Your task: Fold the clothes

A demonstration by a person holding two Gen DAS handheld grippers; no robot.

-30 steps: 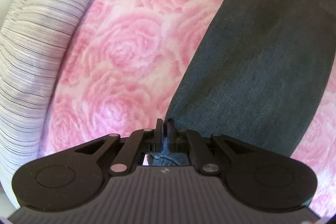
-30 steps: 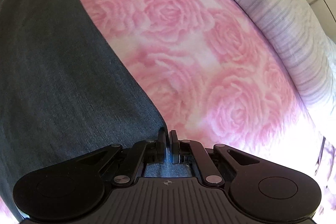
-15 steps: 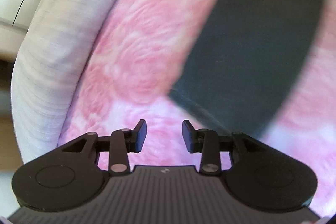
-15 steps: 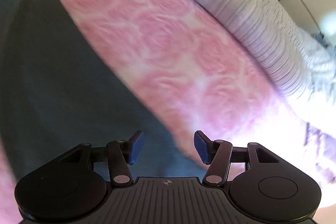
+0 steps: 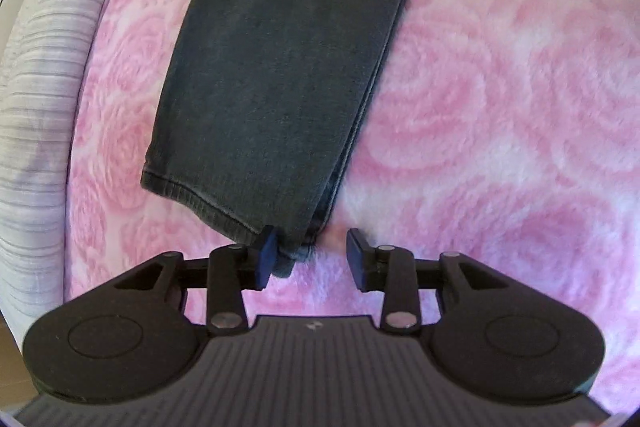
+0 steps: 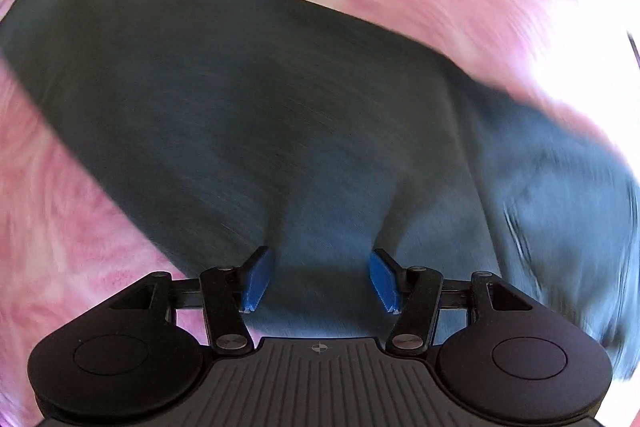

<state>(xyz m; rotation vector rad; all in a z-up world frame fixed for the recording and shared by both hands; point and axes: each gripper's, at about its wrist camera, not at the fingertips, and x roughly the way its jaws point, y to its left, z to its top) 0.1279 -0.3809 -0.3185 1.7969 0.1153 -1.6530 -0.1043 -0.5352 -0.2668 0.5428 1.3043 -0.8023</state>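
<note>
**Dark trousers laid out on a rose-patterned blanket, both claws spread**

A folded pair of dark grey trousers [image 5: 280,67] lies flat on a pink blanket [image 5: 500,107] printed with roses. The left claw [image 5: 312,255] hovers at the near hem corner, its jaws spread and pinching nothing; the hem corner lies beside its left pad. A pale striped cushion edge [image 5: 36,107] curves along the far left. The right claw [image 6: 320,279] is spread above the dark cloth, its view blurred.
</note>
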